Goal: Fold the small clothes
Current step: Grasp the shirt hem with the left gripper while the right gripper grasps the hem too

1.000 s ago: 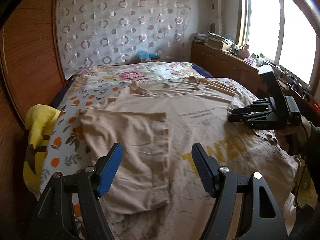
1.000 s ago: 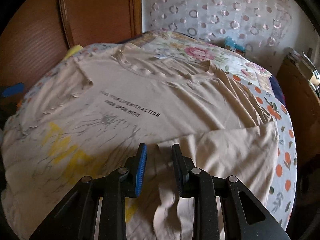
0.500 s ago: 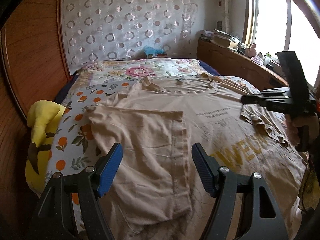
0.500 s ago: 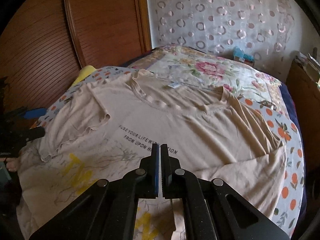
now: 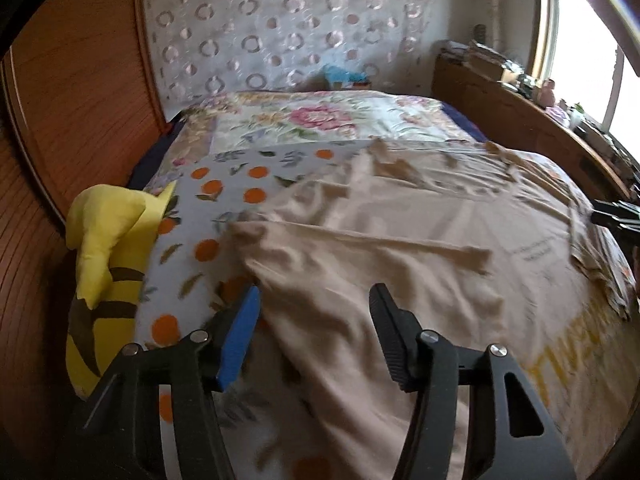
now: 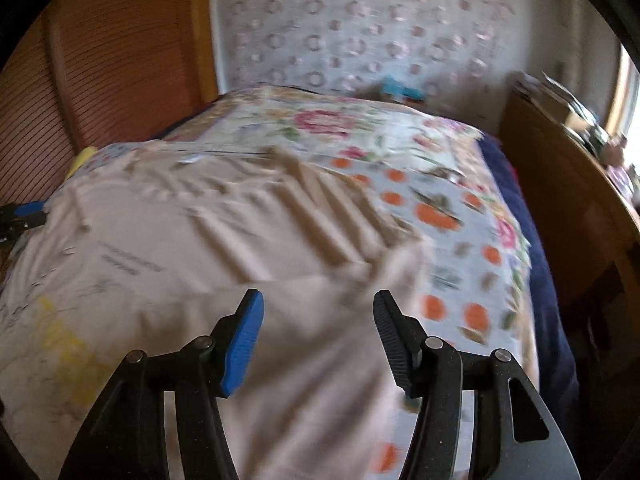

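Note:
A beige T-shirt (image 5: 400, 240) with a yellow print and small black lettering lies spread on the bed, both sides folded inward. My left gripper (image 5: 314, 332) hovers over the shirt's left folded edge; its jaws are closing, the cloth lies below them and the pads press on nothing. In the right wrist view the T-shirt (image 6: 160, 240) fills the left half, and my right gripper (image 6: 318, 336) hangs over its right folded side, jaws opening, nothing gripped. Each gripper's tip also shows at the other view's edge: the right gripper (image 5: 616, 216), the left gripper (image 6: 20, 216).
A floral bedspread (image 5: 248, 184) with orange fruit covers the bed. A yellow plush toy (image 5: 104, 240) lies at the left edge against a wooden panel (image 5: 80, 100). A cluttered wooden cabinet (image 5: 520, 112) under a window runs along the right. A blue item (image 5: 344, 74) sits at the headboard.
The left gripper has slid left toward the shirt's left edge and its jaws have narrowed. The right gripper, fully shut half a second ago, has opened and swung right over the folded side.

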A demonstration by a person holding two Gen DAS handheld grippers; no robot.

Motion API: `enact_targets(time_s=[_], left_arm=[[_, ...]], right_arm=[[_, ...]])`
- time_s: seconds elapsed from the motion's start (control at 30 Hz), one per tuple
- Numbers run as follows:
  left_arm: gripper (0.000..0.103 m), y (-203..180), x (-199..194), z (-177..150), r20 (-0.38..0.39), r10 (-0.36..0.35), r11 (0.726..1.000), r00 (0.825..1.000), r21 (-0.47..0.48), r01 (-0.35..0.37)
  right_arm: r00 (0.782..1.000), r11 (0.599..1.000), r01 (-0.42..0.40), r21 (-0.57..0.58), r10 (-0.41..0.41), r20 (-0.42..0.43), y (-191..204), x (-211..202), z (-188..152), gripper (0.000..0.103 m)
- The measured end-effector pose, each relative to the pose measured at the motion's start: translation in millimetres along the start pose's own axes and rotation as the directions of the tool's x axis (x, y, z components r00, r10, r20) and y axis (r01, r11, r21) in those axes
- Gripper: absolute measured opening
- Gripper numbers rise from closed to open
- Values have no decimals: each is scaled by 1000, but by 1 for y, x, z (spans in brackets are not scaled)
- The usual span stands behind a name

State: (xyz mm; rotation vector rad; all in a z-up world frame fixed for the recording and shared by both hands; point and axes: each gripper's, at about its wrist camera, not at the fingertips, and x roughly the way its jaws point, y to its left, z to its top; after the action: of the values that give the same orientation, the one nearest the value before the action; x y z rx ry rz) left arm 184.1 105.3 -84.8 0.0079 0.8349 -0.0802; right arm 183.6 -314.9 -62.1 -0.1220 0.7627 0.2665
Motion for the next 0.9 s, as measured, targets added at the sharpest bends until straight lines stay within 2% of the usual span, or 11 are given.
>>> enact_targets(time_s=[0.17,0.33,0.73,0.77,0.8,0.83,0.9], left_arm=[[55,20,20,8,-40,20,999,999,-44,-22],[54,31,32,13,-59,-4,997,998,-80,-1],[46,27,42,27,-70,-2,999,998,-47,-1],[43,27,42,28,-70,-6,999,998,-48,3],[34,27,43,28,-68,-11,999,998,-49,8],[28,26,43,29,-66,-25,999,997,-48,22],[9,25,43,30,-73,-66,996,995,-59,62]], right_arm=[[1000,998,30,62,-30,-10,-26,2,-7,59],[999,996,34,88,-31,-32,-33,11,-4,59],[998,995,42,87,-38,-44,-36,12,-2,59],[998,995,41,87,-38,-44,-36,13,-3,59],[998,995,41,87,-37,-43,-37,13,-3,59],[998,995,41,86,-37,-44,-37,13,-2,60],[998,996,39,81,-35,-45,-37,13,-2,60]])
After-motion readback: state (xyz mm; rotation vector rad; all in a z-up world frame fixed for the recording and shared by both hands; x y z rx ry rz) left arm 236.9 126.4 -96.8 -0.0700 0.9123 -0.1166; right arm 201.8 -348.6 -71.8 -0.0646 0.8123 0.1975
